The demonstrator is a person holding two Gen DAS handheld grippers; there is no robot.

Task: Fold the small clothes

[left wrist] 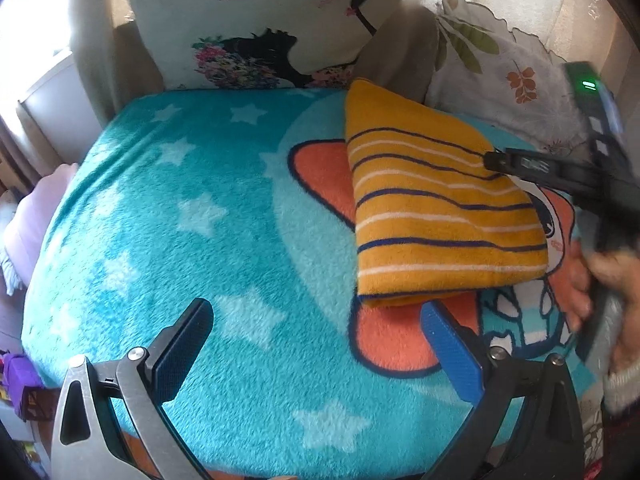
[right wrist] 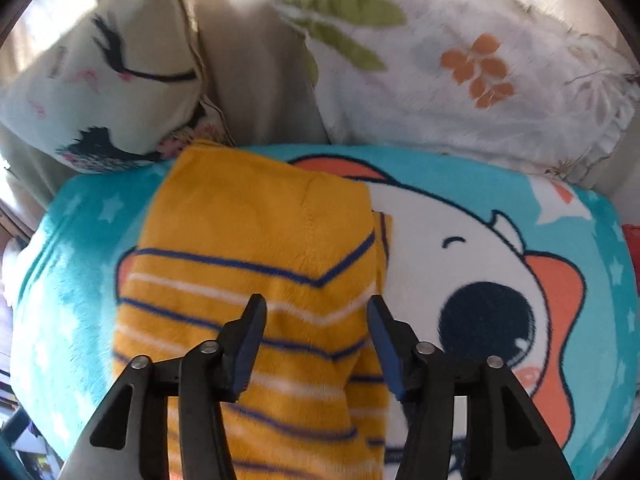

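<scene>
A small yellow garment with navy and white stripes (left wrist: 436, 208) lies folded on a teal cartoon blanket (left wrist: 192, 216). My left gripper (left wrist: 316, 320) is open and empty, just in front of the garment's near edge. In the right wrist view the garment (right wrist: 256, 248) fills the centre, and my right gripper (right wrist: 316, 308) is open just above it, holding nothing. The right gripper also shows in the left wrist view (left wrist: 490, 160), its tip at the garment's right edge, with the person's hand (left wrist: 588, 280) blurred behind it.
Two cushions stand at the back: one with a black-haired figure (left wrist: 256, 28) and a white one with leaf prints (left wrist: 496, 76). The teal blanket (right wrist: 592, 240) covers the whole seat. Clutter lies past the blanket's left edge (left wrist: 20, 380).
</scene>
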